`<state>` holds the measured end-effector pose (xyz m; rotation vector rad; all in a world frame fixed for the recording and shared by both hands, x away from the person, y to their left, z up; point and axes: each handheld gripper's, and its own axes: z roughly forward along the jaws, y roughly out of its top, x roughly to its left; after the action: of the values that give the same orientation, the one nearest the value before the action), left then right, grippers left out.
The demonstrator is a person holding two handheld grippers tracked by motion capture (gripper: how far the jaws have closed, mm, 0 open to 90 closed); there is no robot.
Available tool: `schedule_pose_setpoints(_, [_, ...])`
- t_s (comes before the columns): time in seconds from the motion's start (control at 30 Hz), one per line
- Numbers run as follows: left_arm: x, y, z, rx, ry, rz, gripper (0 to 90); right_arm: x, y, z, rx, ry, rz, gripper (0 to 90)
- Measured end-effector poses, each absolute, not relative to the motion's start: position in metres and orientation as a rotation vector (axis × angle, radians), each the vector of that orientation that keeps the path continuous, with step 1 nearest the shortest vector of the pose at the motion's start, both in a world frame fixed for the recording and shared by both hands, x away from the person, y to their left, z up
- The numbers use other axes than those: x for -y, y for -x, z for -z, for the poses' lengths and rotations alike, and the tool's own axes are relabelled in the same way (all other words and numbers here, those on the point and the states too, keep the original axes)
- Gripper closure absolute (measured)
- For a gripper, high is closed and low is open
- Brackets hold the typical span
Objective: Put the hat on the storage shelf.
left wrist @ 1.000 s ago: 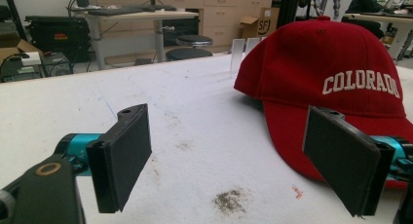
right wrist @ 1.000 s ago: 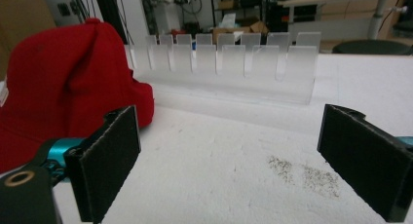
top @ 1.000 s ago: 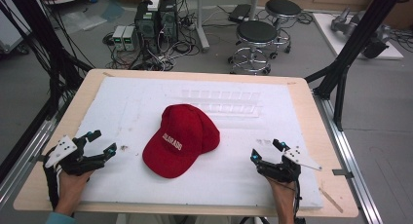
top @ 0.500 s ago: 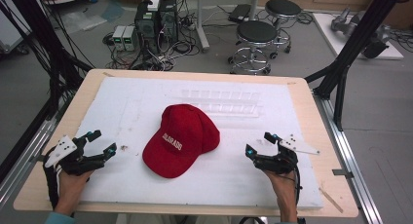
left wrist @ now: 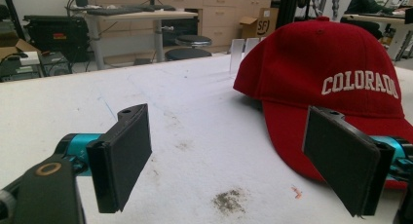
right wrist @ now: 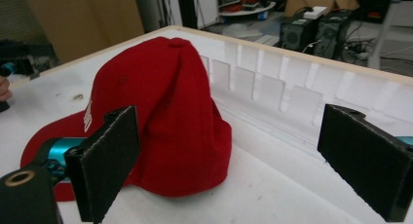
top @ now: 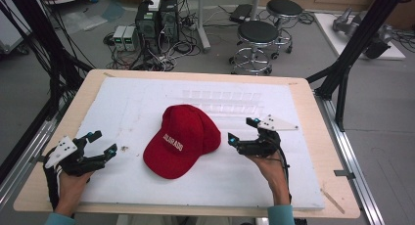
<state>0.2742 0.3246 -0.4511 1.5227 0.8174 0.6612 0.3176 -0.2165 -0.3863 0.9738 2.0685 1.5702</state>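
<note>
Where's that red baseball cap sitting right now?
In the high view the red baseball cap lies mid-table on the white foam sheet, between the left gripper and right gripper.

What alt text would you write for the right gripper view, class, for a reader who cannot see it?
A red cap sits on a white table surface, seen between the two open black jaws of the right gripper. Neither jaw touches it. Behind the cap, shallow rectangular recesses line the surface.
</note>
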Motion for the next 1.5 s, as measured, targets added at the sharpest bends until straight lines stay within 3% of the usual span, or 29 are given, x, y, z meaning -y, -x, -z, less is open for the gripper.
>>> schedule_pose_setpoints(0.3, [-0.324,-0.274,0.451,-0.811,-1.528,-0.663,18.7,0.193,-0.342,0.387,-2.207,-0.872,-1.533,8.6])
schedule_pose_setpoints(0.33, [-0.324,-0.274,0.451,-0.811,-1.527,-0.663,18.7,0.189,-0.348,0.39,-2.225,-0.869,-1.534,16.0])
schedule_pose_setpoints(0.6, [-0.323,-0.274,0.451,-0.81,-1.531,-0.671,18.7,0.179,-0.364,0.406,-2.304,-0.863,-1.492,26.4])
schedule_pose_setpoints(1.03, [-0.321,-0.273,0.451,-0.799,-1.544,-0.686,18.9,0.166,-0.38,0.419,-2.399,-0.853,-1.517,35.1])
schedule_pose_setpoints(1.1, [-0.321,-0.273,0.451,-0.8,-1.543,-0.685,18.9,0.162,-0.381,0.422,-2.423,-0.863,-1.512,42.4])
schedule_pose_setpoints(1.17, [-0.321,-0.273,0.451,-0.8,-1.543,-0.684,18.9,0.156,-0.38,0.423,-2.434,-0.839,-1.471,62.8])
schedule_pose_setpoints(1.2, [-0.321,-0.273,0.451,-0.801,-1.543,-0.684,18.9,0.156,-0.38,0.423,-2.434,-0.839,-1.471,62.8])
schedule_pose_setpoints(1.27, [-0.321,-0.273,0.451,-0.803,-1.541,-0.683,18.9,0.153,-0.378,0.42,-2.406,-0.829,-1.47,74.0])
schedule_pose_setpoints(1.5, [-0.322,-0.273,0.451,-0.807,-1.54,-0.684,18.9,0.148,-0.372,0.415,-2.383,-0.841,-1.496,82.6])
